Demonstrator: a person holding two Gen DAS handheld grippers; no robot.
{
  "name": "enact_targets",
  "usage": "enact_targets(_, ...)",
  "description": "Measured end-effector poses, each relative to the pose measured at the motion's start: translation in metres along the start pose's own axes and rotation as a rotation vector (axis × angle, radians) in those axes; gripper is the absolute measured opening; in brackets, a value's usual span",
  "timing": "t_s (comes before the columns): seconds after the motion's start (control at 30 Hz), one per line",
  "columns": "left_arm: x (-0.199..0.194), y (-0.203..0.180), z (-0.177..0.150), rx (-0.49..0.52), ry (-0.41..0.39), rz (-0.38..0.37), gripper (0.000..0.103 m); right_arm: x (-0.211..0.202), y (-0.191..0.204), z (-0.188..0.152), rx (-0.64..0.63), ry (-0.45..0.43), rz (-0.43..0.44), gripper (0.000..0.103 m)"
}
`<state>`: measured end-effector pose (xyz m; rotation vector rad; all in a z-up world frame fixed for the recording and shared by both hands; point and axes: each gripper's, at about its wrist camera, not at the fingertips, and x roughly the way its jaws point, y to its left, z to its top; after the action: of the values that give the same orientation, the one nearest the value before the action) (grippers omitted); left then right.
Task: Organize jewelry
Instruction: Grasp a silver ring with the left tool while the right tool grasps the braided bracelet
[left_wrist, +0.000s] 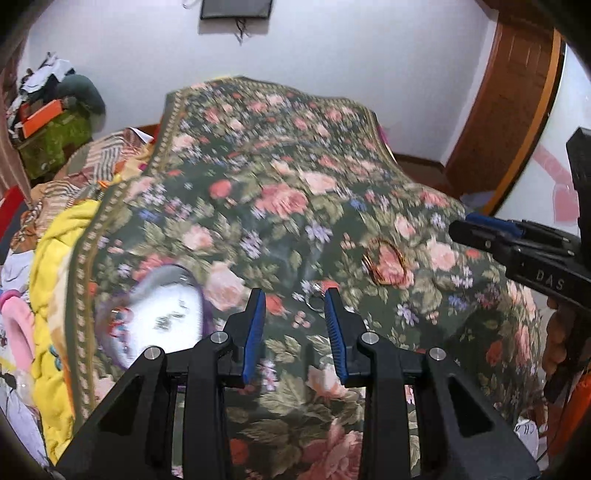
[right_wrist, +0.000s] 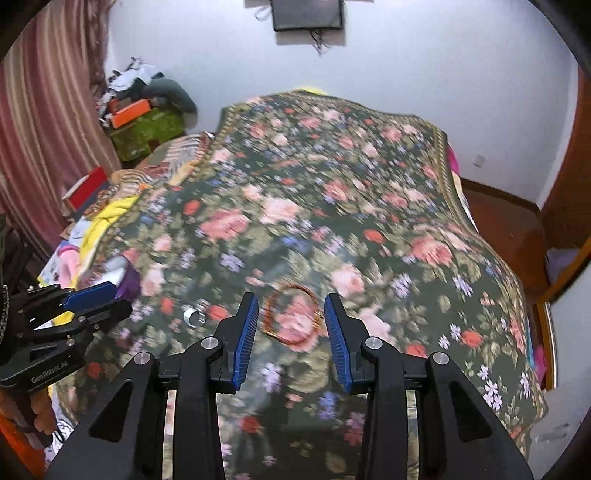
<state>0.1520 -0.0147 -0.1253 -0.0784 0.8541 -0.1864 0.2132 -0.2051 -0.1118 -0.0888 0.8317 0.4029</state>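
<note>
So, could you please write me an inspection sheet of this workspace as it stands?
Surface: floral bedspread over a bed; images motion-blurred.
Job's things: gold bangles stacked flat; silver ring to their left; clear-lidded jewelry box at the spread's left edge.
Clutter: yellow blanket, clothes pile by the curtain.
Grippers: left gripper open, framing the ring; right gripper open, framing the bangles; neither holds anything.
Cables: dangling wires under the wall screen.
Surroundings: white wall, wooden door frame.
</note>
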Motion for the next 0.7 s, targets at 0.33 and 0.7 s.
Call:
enact_targets(0.33,0.049,-0.016,-0.004,0.030,0.103,-0.033,0.031,0.035,-0.007,-0.012,-0.018,0.107,0.012,0.039)
enact_targets(0.7,0.079,-0.015,-0.003,0.030,0.149,-0.033,0.033,0.077,0.004,-0.011,-0.086,0.236,0.054,0.057)
